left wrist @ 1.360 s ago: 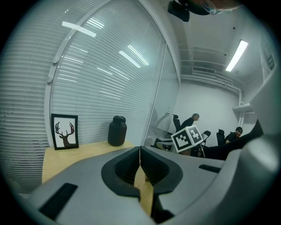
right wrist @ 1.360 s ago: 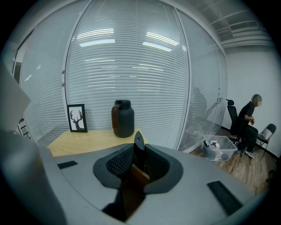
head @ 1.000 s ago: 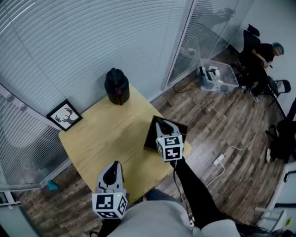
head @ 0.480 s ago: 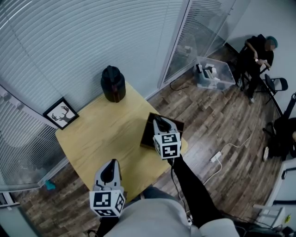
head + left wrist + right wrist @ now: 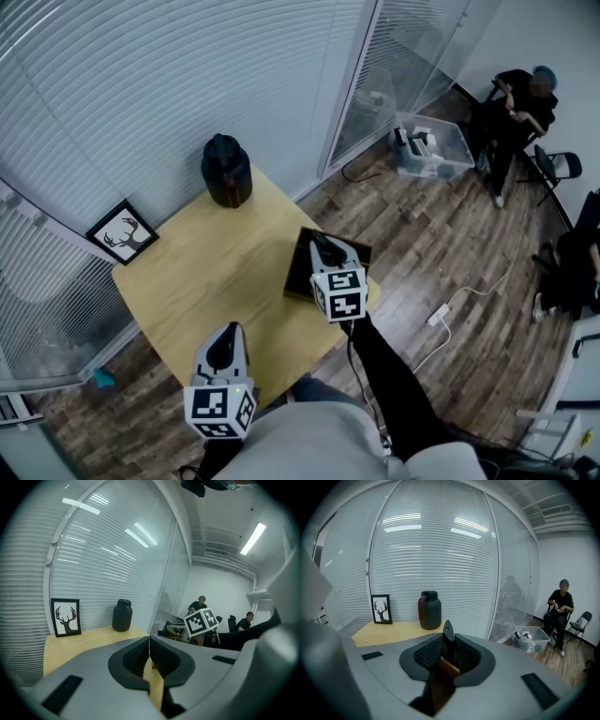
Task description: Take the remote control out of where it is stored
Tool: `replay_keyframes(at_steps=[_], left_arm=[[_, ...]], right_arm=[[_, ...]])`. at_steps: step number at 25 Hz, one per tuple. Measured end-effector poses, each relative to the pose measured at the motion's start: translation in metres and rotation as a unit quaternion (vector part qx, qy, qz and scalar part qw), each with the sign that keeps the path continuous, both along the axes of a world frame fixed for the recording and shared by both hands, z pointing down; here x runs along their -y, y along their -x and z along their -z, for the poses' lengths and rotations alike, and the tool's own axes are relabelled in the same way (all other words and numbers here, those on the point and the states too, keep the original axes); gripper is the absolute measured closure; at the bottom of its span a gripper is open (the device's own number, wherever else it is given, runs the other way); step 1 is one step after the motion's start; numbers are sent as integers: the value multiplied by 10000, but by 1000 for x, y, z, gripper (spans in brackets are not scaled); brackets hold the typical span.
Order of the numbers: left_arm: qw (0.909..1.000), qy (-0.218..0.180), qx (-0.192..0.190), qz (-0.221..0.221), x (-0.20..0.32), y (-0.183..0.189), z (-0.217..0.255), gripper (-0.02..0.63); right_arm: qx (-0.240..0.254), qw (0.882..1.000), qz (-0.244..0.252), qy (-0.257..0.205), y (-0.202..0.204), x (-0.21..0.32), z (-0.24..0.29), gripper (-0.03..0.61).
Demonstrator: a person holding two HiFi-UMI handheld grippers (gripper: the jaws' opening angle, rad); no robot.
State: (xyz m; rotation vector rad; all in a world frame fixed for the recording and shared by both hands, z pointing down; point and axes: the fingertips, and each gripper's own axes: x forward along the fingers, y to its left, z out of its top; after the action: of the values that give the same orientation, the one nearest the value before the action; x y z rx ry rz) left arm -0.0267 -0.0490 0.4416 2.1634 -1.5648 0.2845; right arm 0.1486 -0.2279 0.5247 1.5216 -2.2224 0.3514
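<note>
The right gripper (image 5: 446, 645) has its jaws clenched on the thin black remote control (image 5: 447, 630), right over the dark brown box (image 5: 300, 270) on the pale wooden counter (image 5: 206, 272), probably to pull it clear. The left gripper (image 5: 149, 654) waits, jaws pressed together on nothing.

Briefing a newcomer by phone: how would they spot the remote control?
On the yellow table by the blinds, a dark brown box sits at the floor-side edge. The right gripper above it grips the remote control: a thin black bar, unlike the squat dark jug.
</note>
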Motion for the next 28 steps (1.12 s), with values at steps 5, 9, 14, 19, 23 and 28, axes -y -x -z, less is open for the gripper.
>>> replay_keyframes(at_steps=[5, 9, 14, 19, 23, 28], left_arm=[[10000, -6, -11, -20, 1, -2, 1, 604], [10000, -37, -30, -26, 0, -3, 1, 604], [10000, -21, -25, -83, 0, -5, 1, 604], [9999, 11, -5, -119, -1, -7, -1, 604], [9999, 2, -7, -151, 0, -10, 1, 604], [9998, 2, -3, -175, 0, -11, 1, 604]], right_arm=[[12, 10000, -6, -34, -1, 0, 2, 503], [11, 10000, -12, -63, -1, 0, 3, 503], [15, 10000, -20, -78, -1, -1, 6, 503], [42, 9999, -11, -116, -2, -3, 8, 503], [42, 9999, -13, -145, -4, -3, 11, 503], [45, 9999, -29, -155, -5, -3, 12, 503]])
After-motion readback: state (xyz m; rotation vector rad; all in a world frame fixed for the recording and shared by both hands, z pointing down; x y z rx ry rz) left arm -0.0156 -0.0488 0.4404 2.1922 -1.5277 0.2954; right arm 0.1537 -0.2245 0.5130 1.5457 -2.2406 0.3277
